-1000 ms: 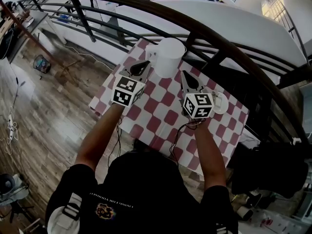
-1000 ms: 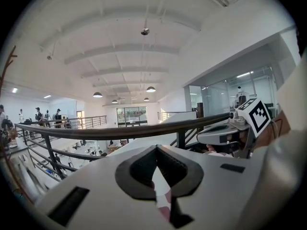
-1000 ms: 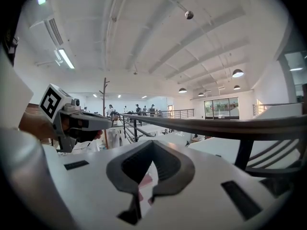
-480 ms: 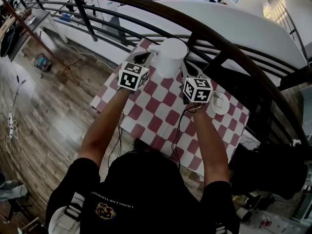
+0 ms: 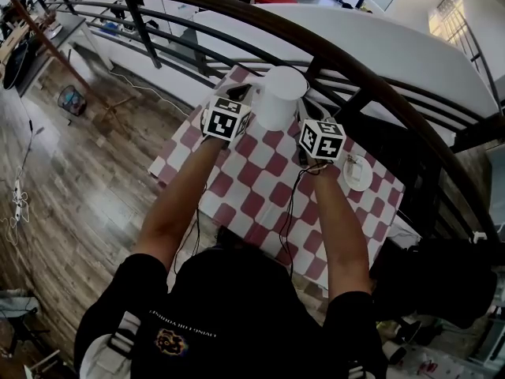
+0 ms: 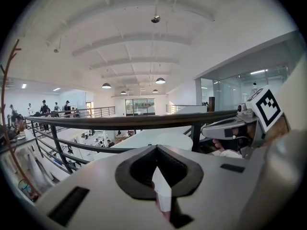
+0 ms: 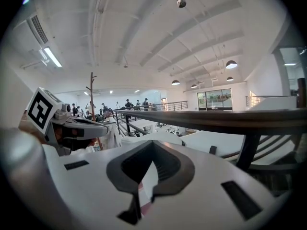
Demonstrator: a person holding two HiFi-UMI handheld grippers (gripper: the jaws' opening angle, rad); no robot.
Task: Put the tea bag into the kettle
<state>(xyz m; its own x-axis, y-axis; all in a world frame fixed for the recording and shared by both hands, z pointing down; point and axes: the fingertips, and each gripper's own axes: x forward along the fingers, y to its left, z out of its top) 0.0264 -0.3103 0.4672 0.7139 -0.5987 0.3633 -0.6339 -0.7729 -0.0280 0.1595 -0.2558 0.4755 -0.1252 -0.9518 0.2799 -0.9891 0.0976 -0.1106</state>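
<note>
A white kettle point(image 5: 282, 95) stands at the far edge of the checkered table point(image 5: 260, 204), by the railing. My left gripper point(image 5: 241, 94) is close to its left side and my right gripper point(image 5: 303, 114) close to its right side. Both point away from me, slightly downward. In the left gripper view the jaws point(image 6: 158, 176) stand together, as do the jaws point(image 7: 148, 176) in the right gripper view. A white sliver with a pink lower edge shows in each gap; I cannot tell what it is. No tea bag is plainly visible.
A small white dish point(image 5: 357, 173) lies on the table's right side with something tiny on it. A dark curved railing point(image 5: 347, 61) runs just behind the kettle, with a drop to a lower floor beyond. Cables hang from both grippers over the near edge.
Both grippers have moved away from me across the table and now flank the kettle. Their jaws look unchanged.
</note>
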